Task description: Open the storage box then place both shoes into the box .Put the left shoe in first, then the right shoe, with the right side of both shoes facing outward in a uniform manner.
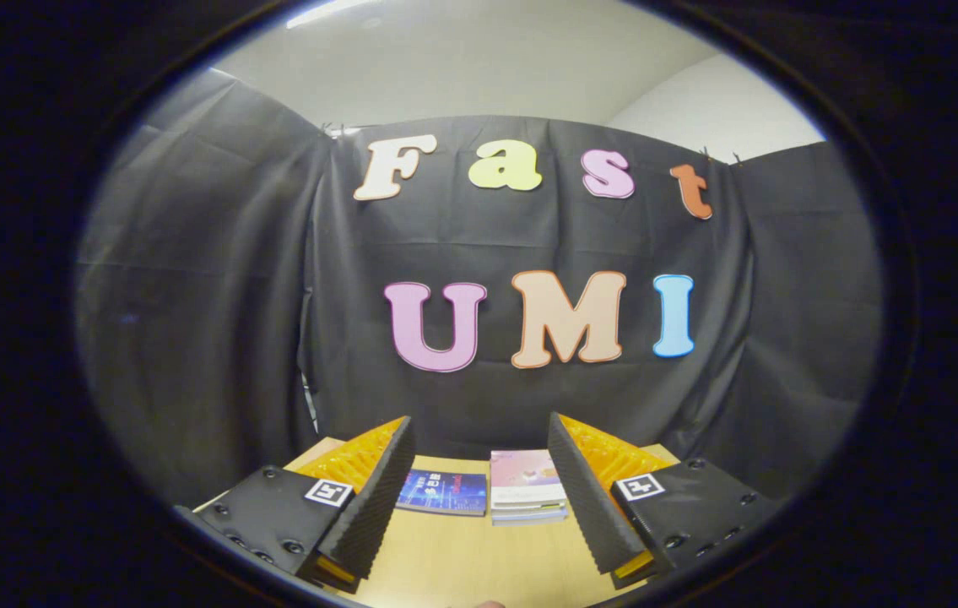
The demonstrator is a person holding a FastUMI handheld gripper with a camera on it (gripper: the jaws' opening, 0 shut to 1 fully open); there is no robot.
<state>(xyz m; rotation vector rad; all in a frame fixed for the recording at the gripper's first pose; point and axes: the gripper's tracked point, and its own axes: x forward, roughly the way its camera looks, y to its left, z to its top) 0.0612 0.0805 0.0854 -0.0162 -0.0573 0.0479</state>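
1. While the claw (479,494) hung above the table (479,557), its two fingers (377,498) stood wide apart and held nothing.
2. Nothing touched either finger, and bare table top showed in the gap between them.
3. Each finger had a ridged inner face, and each carried a small square marker (328,492) on its top.
4. Right at the near edge of the table, a tiny rounded bit of something peeked up, too small to make out.
5. Just beyond the fingertips, a dark blue book (443,492) lay flat on the table, with one corner hidden behind the left finger.
6. Beside it sat a short stack of books (527,488) with a pink cover on top, and the right finger covered part of its side.
7. Both lay near the far edge of the table, close together but not touching.
8. Behind the table hung the black cloth wall (192,295), creased and folded.
9. Above the cloth, a pale wall and ceiling (487,67) showed.
10. I could not tell where the storage box or the shoes were from this spot.
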